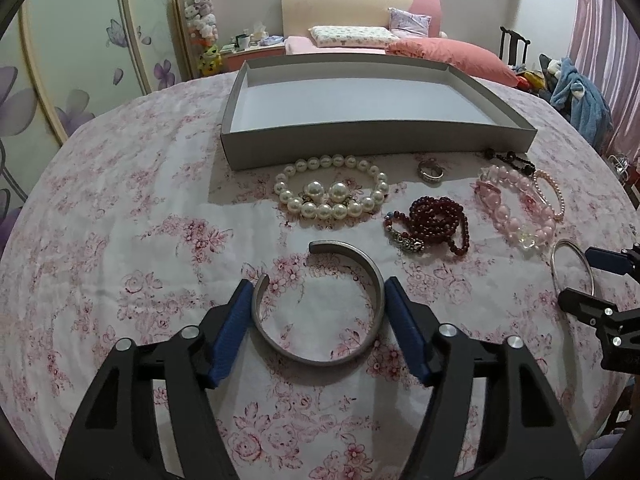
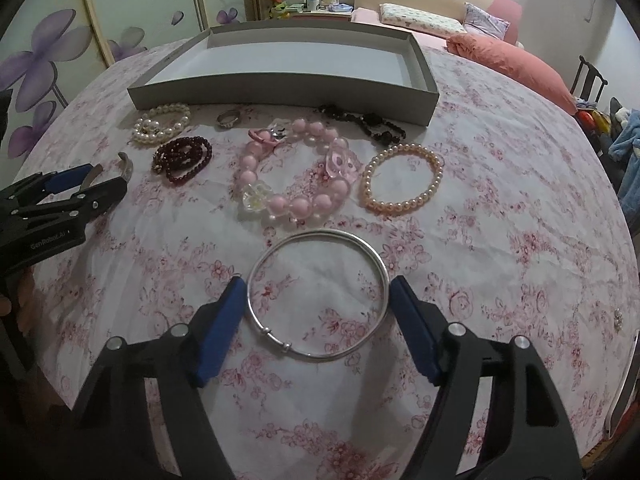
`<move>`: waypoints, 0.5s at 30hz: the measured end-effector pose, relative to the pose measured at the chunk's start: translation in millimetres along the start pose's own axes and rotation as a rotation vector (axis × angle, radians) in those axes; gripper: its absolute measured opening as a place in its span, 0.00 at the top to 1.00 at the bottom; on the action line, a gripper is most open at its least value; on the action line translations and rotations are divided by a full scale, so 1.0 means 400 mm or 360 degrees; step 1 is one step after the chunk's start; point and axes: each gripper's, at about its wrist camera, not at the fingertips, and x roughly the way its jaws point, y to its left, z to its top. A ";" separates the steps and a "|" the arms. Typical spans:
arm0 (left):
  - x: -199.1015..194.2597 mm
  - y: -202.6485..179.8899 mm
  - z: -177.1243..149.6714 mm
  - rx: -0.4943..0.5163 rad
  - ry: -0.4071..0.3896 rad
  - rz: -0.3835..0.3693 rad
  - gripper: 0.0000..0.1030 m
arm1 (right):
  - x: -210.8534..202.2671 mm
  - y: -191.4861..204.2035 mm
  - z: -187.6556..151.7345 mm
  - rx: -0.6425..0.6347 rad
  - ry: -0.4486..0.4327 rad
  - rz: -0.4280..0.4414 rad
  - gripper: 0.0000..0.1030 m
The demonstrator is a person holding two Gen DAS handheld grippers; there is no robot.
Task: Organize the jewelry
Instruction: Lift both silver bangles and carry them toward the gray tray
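- left tongs (image 1: pixel 318 300) straddle the open silver cuff (image 1: pixel 320 304) on the desk (image 1: pixel 120 240), pads touching its sides
- right tongs (image 2: pixel 318 300) bracket the thin silver bangle (image 2: pixel 318 294), pads at its rim
- grey tray (image 1: pixel 376 136) behind, nothing inside

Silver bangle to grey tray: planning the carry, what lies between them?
In the right wrist view, the pink bead bracelet lies between silver bangle and grey tray.

Cloth (image 1: pixel 120 240): white, pink floral print. Tray (image 1: pixel 376 140): grey. Cuff (image 1: pixel 320 304), bangle (image 2: pixel 318 292): silver. Beads (image 1: pixel 436 220): dark red. Pearls (image 1: pixel 332 188): cream. Gripper pads (image 1: pixel 230 328): blue.
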 end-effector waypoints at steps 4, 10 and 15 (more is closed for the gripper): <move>-0.008 0.008 -0.006 -0.0021 -0.0015 -0.0023 0.36 | -0.008 -0.006 -0.008 0.0047 -0.0051 0.0041 0.31; -0.014 0.015 -0.004 -0.0051 -0.0039 -0.0032 0.36 | -0.027 -0.009 -0.011 0.0108 -0.0139 0.0077 0.31; -0.030 0.014 -0.001 -0.0063 -0.0094 -0.0032 0.36 | -0.047 -0.011 -0.008 0.0150 -0.0229 0.0087 0.31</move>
